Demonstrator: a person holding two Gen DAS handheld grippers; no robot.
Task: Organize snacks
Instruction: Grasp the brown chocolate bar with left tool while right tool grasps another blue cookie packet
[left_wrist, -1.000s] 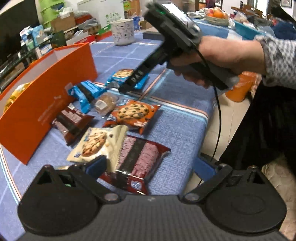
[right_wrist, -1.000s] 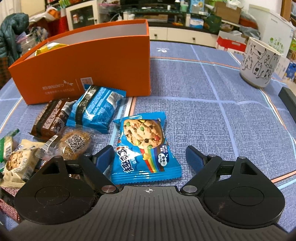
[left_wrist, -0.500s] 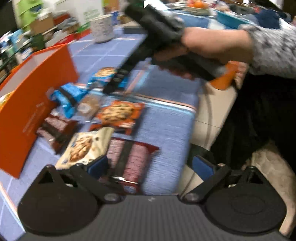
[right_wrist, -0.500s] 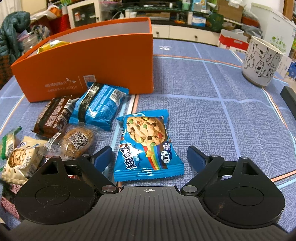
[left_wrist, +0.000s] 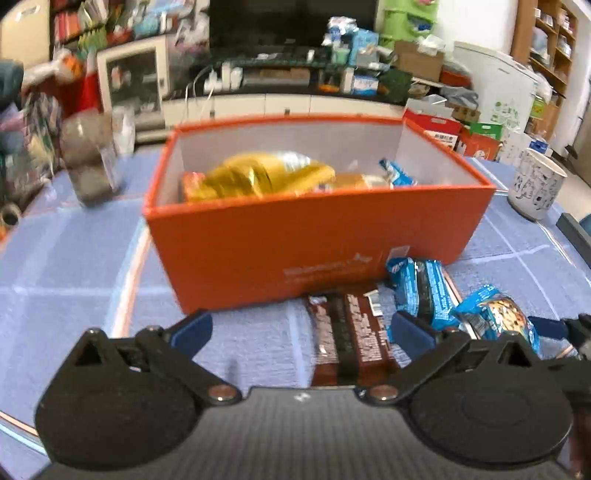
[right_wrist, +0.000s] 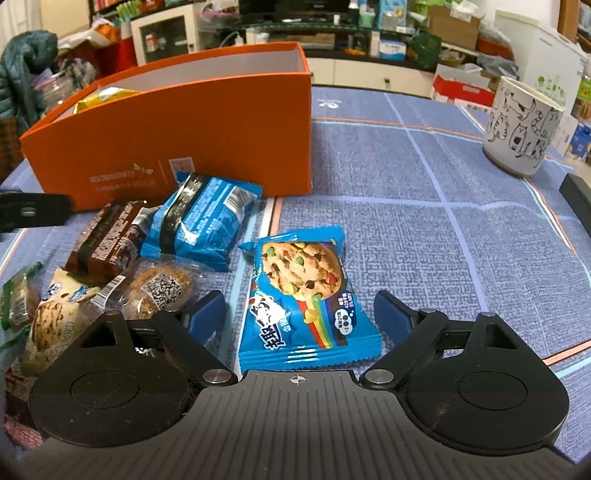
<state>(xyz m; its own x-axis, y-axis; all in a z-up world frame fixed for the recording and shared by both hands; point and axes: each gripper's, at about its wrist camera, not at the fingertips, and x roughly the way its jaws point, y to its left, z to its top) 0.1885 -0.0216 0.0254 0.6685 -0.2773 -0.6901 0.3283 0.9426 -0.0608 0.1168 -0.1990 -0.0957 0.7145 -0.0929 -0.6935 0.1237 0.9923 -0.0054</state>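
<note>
Right gripper hangs low, jaws spread around the blue cookie packet; left gripper likewise spread.

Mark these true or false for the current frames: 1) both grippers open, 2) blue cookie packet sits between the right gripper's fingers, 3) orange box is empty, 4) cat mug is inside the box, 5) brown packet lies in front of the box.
1) Both grippers are open: true. The left gripper and right gripper both show spread fingers and hold nothing.
2) The blue cookie packet lies between the right gripper's fingers: true, flat on the tablecloth, not gripped.
3) The orange box is empty: false. It holds a yellow bag and other packets.
4) The cat mug is inside the box: false. It stands on the tablecloth, apart from the box.
5) The brown packet lies in front of the box: true.
</note>
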